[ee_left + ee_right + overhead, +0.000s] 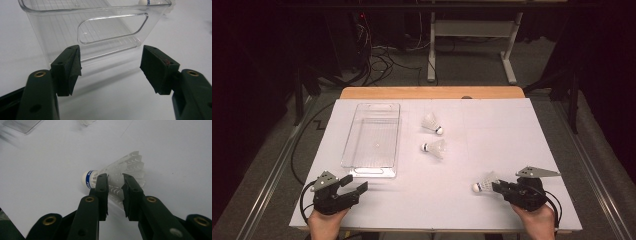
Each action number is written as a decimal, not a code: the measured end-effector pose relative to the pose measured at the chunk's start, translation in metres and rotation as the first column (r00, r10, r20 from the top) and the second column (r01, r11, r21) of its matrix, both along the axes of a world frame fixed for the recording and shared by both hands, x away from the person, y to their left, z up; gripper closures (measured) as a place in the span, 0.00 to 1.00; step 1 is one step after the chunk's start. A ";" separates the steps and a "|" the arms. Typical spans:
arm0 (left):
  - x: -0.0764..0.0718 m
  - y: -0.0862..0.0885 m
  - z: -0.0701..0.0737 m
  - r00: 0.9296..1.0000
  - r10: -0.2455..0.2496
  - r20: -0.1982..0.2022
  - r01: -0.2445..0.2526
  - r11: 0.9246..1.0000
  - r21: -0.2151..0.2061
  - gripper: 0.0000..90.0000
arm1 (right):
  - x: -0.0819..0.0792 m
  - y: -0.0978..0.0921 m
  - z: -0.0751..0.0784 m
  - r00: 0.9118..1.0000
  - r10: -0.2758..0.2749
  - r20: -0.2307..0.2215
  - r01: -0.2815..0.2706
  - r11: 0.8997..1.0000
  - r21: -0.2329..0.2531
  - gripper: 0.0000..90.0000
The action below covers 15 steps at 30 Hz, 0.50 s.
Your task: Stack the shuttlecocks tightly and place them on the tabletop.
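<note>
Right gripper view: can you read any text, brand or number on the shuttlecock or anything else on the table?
Shuttlecock in the right gripper: white letters on the blue band around its cork, too blurred and turned away to read.
Other two shuttlecocks: dark bands, too small to read.
Clear bin: no text visible.
Table sheet: none.

Lab: floor cables [379,62], dark curtains [257,45]

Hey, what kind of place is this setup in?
Probably a lab or recording workspace: a white-covered table, loose cables on the floor behind it, dark surroundings, and handheld grippers, the right gripper pinching a shuttlecock.
</note>
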<state>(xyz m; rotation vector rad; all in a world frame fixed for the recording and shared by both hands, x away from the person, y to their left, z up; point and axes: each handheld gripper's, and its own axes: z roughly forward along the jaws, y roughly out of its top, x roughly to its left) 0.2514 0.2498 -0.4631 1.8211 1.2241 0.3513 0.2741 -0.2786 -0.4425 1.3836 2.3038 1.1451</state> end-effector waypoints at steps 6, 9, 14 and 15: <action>0.000 0.000 0.000 1.000 0.001 0.001 -0.001 1.000 -0.002 0.37 | 0.001 0.000 0.001 1.000 0.009 0.001 -0.009 1.000 -0.002 0.93; 0.000 0.000 0.000 1.000 0.001 0.000 -0.001 1.000 -0.001 0.37 | 0.001 0.000 0.002 1.000 0.018 -0.009 -0.018 1.000 0.000 0.97; 0.000 0.000 0.000 1.000 0.004 0.005 -0.004 1.000 0.005 0.37 | 0.002 -0.001 0.002 0.999 0.028 -0.017 -0.028 1.000 0.000 1.00; 0.000 0.000 0.000 1.000 0.004 0.004 -0.004 1.000 0.006 0.38 | 0.002 -0.001 0.002 0.999 0.030 -0.016 -0.030 1.000 -0.002 1.00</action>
